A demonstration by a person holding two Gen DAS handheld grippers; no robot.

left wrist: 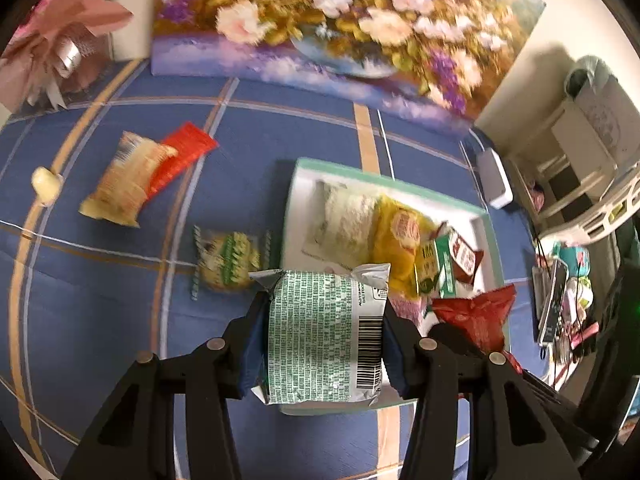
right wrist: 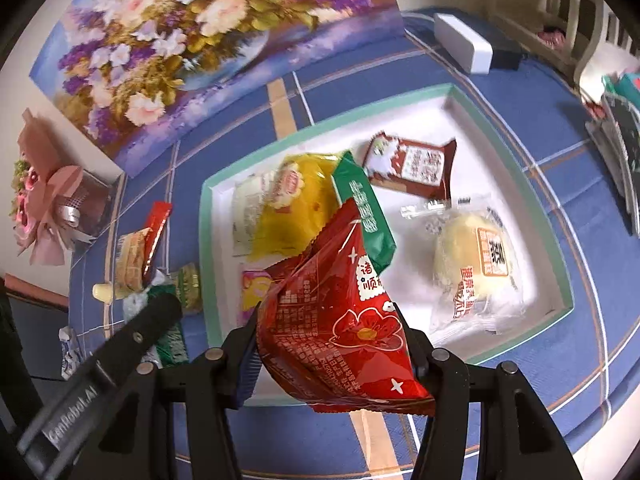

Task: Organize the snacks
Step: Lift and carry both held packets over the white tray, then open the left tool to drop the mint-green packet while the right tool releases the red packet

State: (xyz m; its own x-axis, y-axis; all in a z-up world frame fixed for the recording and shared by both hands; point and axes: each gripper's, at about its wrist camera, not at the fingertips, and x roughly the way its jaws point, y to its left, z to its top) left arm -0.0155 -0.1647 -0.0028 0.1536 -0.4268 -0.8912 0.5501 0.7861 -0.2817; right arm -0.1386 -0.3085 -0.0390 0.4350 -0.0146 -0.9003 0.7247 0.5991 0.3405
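My left gripper (left wrist: 324, 320) is shut on a silver-and-green snack packet (left wrist: 320, 332), held over the near edge of the green-rimmed white tray (left wrist: 494, 240). My right gripper (right wrist: 326, 328) is shut on a red snack packet (right wrist: 344, 320), seen also as the red packet (left wrist: 480, 316) at the right of the left wrist view, above the tray (right wrist: 560, 248). In the tray lie a yellow packet (right wrist: 292, 208), a green packet (right wrist: 364, 216), a dark red packet (right wrist: 416, 168) and a clear-wrapped pale bun (right wrist: 472, 264). Left of the tray, on the blue cloth, lie a beige packet (left wrist: 124, 180), an orange-red packet (left wrist: 180, 160), a green-patterned packet (left wrist: 228, 260) and a small pale candy (left wrist: 46, 184).
A flower painting (left wrist: 320, 28) leans on the wall behind the table. A pink bouquet (left wrist: 60, 36) stands at the back left. A white box (right wrist: 464, 42) lies by the table's far right edge, with shelves and clutter (left wrist: 560, 300) beyond. The left gripper's arm (right wrist: 100, 368) crosses the right wrist view.
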